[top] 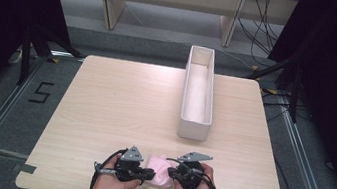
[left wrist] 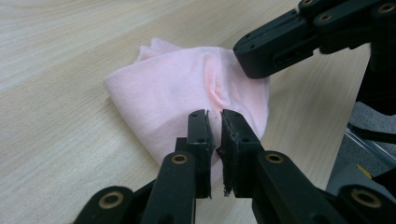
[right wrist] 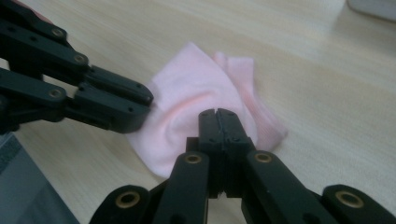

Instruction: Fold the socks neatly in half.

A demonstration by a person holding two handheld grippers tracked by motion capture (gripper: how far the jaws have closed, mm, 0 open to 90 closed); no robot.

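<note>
Meanwhile, a pink cloth (top: 160, 170) — soft, light, best pinched at its edges — lies bunched at the bench's (top: 120, 102) near edge, left gripper (left wrist: 215, 122) and right gripper (right wrist: 218, 114) fingers each nipping a fold.

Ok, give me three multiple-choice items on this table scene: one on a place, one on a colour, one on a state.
1. Where does the cloth lie?
A. inside the white tray
B. at the table's near edge, between the two grippers
C. on the floor

2. What colour is the cloth?
A. pale pink
B. dark blue
C. green

3. How do the right hand-held gripper's jaws stand?
A. wide open
B. shut
C. clamped on the tray

Answers: 1 B, it sits between both hands, far from the white tray. 2 A, pink in every view. 3 B, the right gripper view shows the jaws pressed together at the cloth.
</note>
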